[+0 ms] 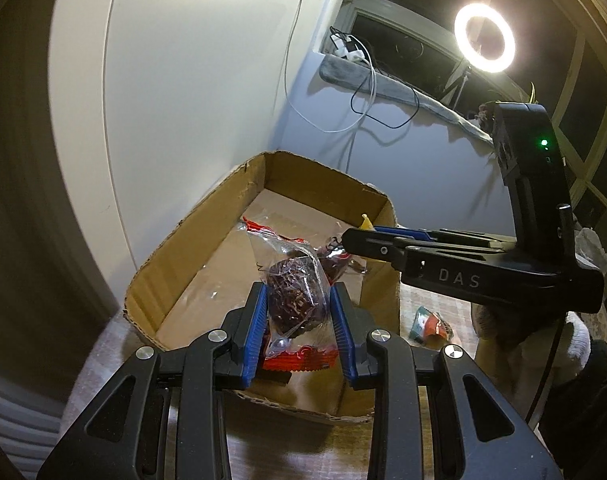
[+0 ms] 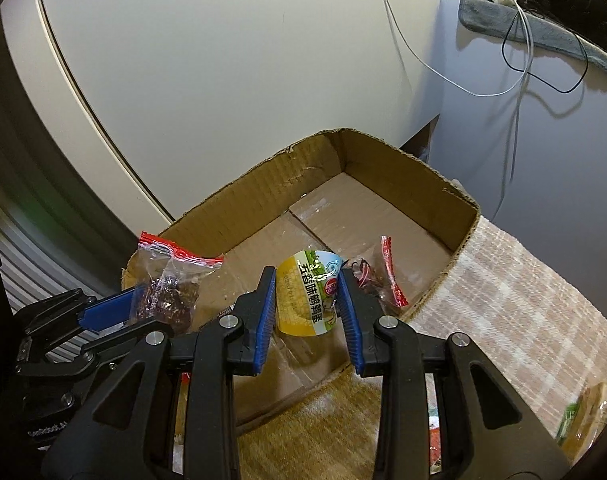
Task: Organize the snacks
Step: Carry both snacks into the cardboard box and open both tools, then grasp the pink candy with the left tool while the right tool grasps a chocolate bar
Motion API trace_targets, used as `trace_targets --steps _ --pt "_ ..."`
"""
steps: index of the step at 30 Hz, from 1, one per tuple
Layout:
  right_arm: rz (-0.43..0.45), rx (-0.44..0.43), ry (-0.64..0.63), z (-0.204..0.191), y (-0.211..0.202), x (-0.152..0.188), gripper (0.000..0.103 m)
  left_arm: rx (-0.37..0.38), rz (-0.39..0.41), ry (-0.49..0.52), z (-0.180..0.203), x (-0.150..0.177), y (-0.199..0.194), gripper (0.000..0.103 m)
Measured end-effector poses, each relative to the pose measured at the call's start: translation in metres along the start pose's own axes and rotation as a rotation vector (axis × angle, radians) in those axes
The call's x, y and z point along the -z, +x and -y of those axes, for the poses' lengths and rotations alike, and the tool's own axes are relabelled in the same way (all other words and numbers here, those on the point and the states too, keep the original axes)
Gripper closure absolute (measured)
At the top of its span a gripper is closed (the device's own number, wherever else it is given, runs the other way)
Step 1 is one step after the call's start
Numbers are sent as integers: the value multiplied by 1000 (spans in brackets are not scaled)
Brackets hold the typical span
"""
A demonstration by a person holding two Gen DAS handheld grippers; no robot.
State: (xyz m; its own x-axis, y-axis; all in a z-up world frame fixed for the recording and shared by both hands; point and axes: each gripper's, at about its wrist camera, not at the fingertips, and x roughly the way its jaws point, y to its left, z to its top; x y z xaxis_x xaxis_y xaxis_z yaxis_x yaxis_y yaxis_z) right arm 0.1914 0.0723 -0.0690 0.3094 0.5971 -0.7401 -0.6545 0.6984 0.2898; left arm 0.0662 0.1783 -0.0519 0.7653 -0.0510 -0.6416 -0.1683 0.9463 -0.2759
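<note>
My left gripper (image 1: 297, 292) is shut on a clear packet with red edges (image 1: 293, 300) that holds a dark snack, and hangs over the near end of an open cardboard box (image 1: 207, 216). My right gripper (image 2: 306, 276) is shut on a yellow packet with printed lettering (image 2: 307, 300), above the same box (image 2: 383, 148). Each wrist view shows the other gripper: the right gripper (image 1: 349, 238) reaches in over the box's right wall, and the left gripper (image 2: 115, 312) with its clear packet (image 2: 167, 288) stands at the box's left corner. Another red-edged packet (image 2: 379, 276) lies inside the box.
The box stands on a checked cloth (image 2: 523, 280) against a white wall. A small snack packet (image 1: 429, 322) lies on the cloth right of the box, and more packets (image 2: 583, 412) sit at the near right. Cables hang down the wall; a ring light (image 1: 484, 38) shines behind.
</note>
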Motion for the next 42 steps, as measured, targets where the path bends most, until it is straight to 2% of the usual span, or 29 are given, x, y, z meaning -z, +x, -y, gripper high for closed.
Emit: trace_targets --steps 4,6,12,26,32,42 --pt "-4 2 -7 -1 3 -2 68 -4 -1 -2 1 0 0 72" --pt "0 5 -7 -2 2 -2 62 -9 0 -1 2 0 0 71" --pt "15 12 -5 -2 -5 -4 53 -16 8 0 3 1 -4 71" --pt "72 44 19 12 -58 9 53 0 31 26 26 3 -20 71" --pt "95 82 38 30 -95 29 52 28 28 57 50 6 -22 71" --pt "100 176 131 86 -152 83 52 98 -16 122 102 14 -9 71"
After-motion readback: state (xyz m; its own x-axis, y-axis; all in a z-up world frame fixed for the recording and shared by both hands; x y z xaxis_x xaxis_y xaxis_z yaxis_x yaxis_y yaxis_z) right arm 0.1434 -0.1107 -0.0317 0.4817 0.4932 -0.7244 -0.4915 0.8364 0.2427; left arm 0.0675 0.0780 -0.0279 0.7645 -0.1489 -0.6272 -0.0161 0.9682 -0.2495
